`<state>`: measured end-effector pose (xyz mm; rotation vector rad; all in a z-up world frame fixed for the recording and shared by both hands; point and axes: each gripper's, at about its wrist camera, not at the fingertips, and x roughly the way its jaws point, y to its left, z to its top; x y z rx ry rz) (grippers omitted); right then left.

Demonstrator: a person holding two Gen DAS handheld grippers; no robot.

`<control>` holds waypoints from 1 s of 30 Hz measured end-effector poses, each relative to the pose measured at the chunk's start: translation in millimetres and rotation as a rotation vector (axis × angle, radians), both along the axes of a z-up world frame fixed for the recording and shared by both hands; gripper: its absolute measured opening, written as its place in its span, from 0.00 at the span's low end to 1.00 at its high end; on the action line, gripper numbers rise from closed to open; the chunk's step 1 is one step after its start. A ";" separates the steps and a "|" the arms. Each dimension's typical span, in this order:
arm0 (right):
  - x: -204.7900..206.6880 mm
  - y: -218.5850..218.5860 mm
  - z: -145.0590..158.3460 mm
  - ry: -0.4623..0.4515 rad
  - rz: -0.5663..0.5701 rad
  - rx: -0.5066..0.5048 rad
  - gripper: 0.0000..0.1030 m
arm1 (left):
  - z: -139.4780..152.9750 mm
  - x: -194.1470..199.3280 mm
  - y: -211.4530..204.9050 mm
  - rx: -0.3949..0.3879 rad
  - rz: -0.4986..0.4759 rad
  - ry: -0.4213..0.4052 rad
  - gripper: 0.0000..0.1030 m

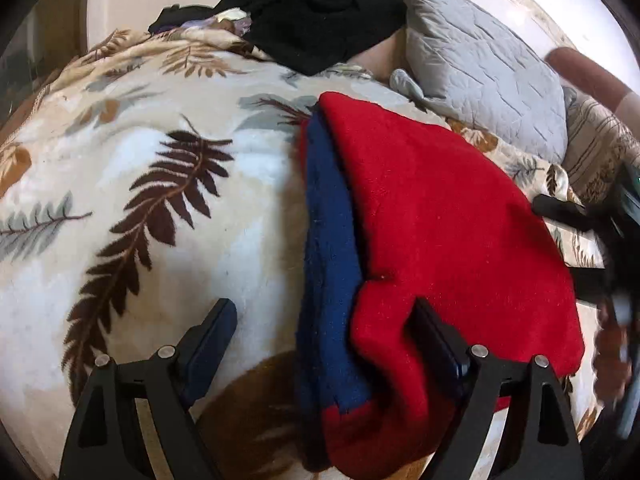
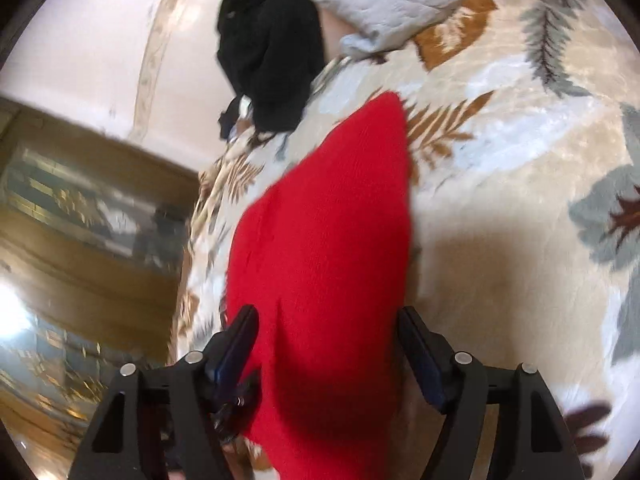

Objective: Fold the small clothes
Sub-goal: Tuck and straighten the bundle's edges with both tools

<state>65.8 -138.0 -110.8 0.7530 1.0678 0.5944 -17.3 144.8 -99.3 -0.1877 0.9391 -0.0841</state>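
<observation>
Jaws on both grippers, left (image 1: 324, 320) and right (image 2: 326, 326), wide open, gripping nothing, straddling red/blue garment (image 1: 440, 208) on bed (image 1: 140, 160); fold approx. underway, next needs edge pinch.

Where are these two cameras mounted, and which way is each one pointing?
Left wrist view: sits on the left gripper, looking along its open fingers at the red and blue garment on a leaf-patterned blanket; a forearm shows far right.
Right wrist view: sits on the right gripper, open over the garment's red side.
Both share the garment, blanket, black clothes and grey pillow.
</observation>
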 end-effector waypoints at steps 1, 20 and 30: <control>9.8 4.1 -6.3 0.019 -0.005 0.011 0.73 | 0.7 -0.3 -1.7 0.013 0.001 -0.002 0.86; -49.9 41.1 9.8 -0.108 0.119 -0.257 0.48 | -2.8 2.3 2.6 -0.004 -0.002 0.015 0.87; -77.0 45.3 10.8 -0.115 0.090 -0.274 0.71 | -1.1 3.1 1.0 0.005 0.013 0.036 0.86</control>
